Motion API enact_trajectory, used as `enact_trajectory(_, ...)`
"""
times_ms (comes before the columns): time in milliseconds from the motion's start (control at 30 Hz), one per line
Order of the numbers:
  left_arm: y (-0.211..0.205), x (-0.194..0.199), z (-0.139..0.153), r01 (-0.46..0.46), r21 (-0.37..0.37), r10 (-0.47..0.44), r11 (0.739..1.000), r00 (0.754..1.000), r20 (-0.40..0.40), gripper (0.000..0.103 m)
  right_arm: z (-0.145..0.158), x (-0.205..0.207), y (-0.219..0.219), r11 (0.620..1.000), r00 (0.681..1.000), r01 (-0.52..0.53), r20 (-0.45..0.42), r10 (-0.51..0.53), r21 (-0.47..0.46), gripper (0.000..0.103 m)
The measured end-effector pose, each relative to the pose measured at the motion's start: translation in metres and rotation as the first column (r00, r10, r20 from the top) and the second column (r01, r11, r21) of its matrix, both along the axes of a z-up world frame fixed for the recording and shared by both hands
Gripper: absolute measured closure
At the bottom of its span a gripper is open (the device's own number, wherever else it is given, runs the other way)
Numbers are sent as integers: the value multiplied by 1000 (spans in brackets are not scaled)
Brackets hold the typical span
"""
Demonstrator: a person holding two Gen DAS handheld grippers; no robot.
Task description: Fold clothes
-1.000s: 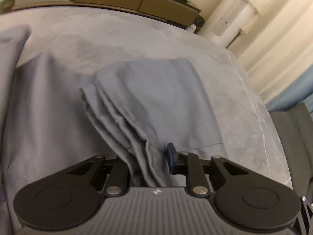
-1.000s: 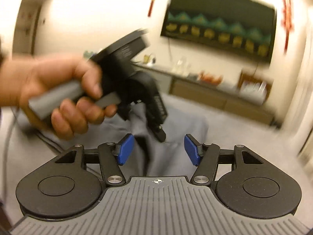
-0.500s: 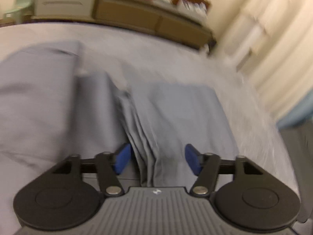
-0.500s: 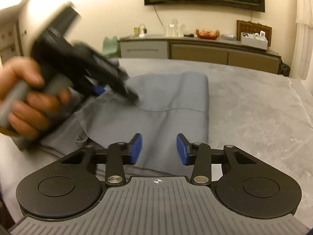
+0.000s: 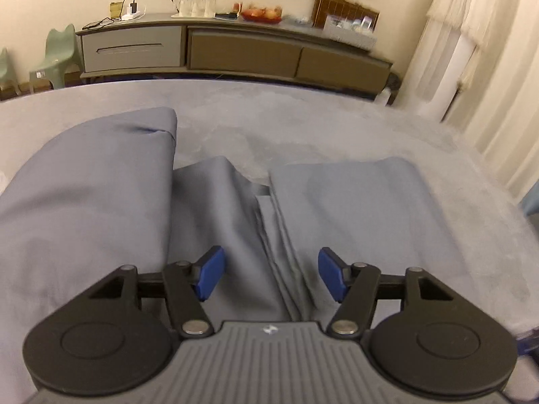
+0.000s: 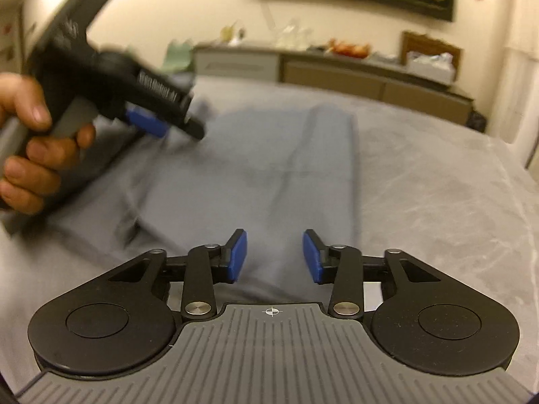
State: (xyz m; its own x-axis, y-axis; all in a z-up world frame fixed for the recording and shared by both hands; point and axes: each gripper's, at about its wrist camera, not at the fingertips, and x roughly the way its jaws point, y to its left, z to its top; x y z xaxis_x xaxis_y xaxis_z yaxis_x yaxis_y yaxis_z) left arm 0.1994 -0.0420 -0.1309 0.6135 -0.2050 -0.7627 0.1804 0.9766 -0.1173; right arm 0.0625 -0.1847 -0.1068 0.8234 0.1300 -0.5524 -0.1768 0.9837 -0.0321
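Clothes (image 5: pixel 353 202) lie beneath both tools — left tool (image 5: pixel 269 274) open, right tool (image 6: pixel 274 257) opening, seemingly gripping nothing.

A grey-blue garment (image 5: pixel 353 208) lies folded flat on the grey surface (image 5: pixel 303 124), its stacked layered edges running from 12 toward 6 o'clock. At its 9 o'clock, touching it, lies more grey-blue cloth (image 5: pixel 87 188), smooth and rounded at the top.
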Motion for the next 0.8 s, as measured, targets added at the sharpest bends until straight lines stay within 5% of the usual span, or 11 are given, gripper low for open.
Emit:
enact_trajectory(33, -5, 4, -5, 11, 32, -11, 999, 1000, -7, 35, 3, 0, -6, 999, 999, 31, 25, -31, 20, 41)
enact_trajectory(100, -16, 12, -13, 30, 90, -29, 995, 999, -17, 22, 2, 5, -18, 995, 996, 84, 11, -84, 56, 38)
enact_trajectory(200, -25, 19, -12, 39, 118, -36, 992, 999, -32, 23, -7, 14, -32, 987, 991, 127, -64, -121, 100, 38)
enact_trajectory(233, -22, 19, -8, 37, 118, -33, 992, 999, -36, 25, -9, 16, -34, 987, 991, 121, -77, -113, 109, 41)
enact_trajectory(267, -17, 18, -1, 33, 118, -29, 992, 999, -33, 27, -12, 18, -36, 986, 990, 115, -91, -105, 118, 63)
enact_trajectory(367, -17, -4, 32, 35, 129, -41, 991, 998, 47, 24, -5, 11, -31, 989, 992, 113, -64, -107, 99, 87)
enact_trajectory(467, -48, -13, 58, 167, 64, -171, 984, 983, 63, 5, 9, -6, -8, 995, 995, 89, 59, -86, -52, 91)
enact_trajectory(567, -88, -7, 51, 334, -18, -335, 942, 940, -61, 1, 15, -19, 19, 979, 989, 68, 145, -40, -194, 92)
enact_trajectory(633, -112, -1, 38, 381, 47, -375, 923, 921, -104, 10, 19, -28, 35, 967, 983, 48, 186, -1, -250, 93)
enact_trajectory(700, -121, 3, 26, 383, 136, -367, 914, 921, -130, 68, 23, -29, 44, 964, 977, 27, 209, 30, -265, 93)
enact_trajectory(800, -103, 9, 30, 369, 106, -356, 923, 927, -120, 84, 21, -29, 49, 966, 976, 18, 214, 39, -259, 87)
